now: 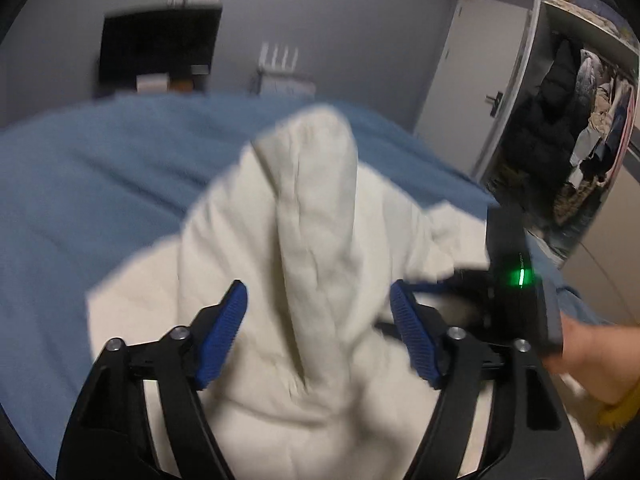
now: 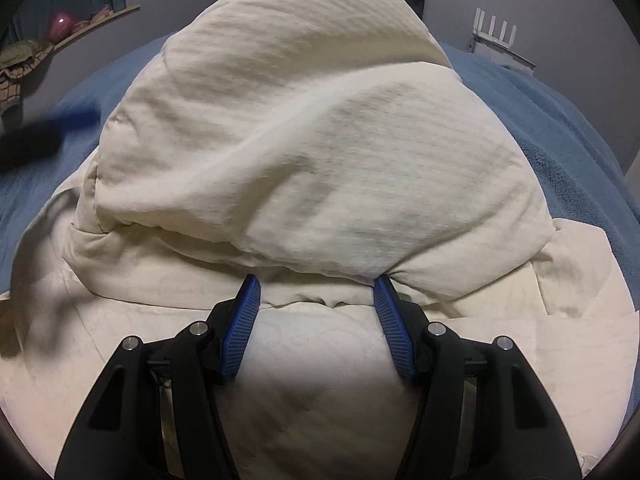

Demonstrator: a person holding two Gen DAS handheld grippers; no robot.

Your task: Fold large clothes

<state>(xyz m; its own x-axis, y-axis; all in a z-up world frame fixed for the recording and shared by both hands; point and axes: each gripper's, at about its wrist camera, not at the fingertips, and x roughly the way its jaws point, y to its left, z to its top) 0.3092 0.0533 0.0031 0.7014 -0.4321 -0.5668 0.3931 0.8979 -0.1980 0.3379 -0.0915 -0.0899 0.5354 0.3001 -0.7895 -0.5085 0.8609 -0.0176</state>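
A cream-white padded garment [image 1: 312, 248] lies bunched on a blue bed cover [image 1: 100, 184]. In the left wrist view my left gripper [image 1: 318, 300] is open, its blue pads on either side of a raised fold of the garment. The right gripper's black body [image 1: 516, 280] with a green light shows at the right, held by a hand [image 1: 592, 360]. In the right wrist view my right gripper [image 2: 316, 280] is open, its fingertips at the lower edge of a puffed mound of the garment [image 2: 304, 140]. The left gripper shows blurred at the far left [image 2: 44, 136].
The blue bed cover [image 2: 560, 120] surrounds the garment. A dark monitor [image 1: 156, 48] and a white router [image 1: 280, 60] stand behind the bed. A grey door [image 1: 472, 80] and an open wardrobe with hanging clothes [image 1: 580, 120] are at the right. A shelf with a pink object [image 2: 62, 24] is far left.
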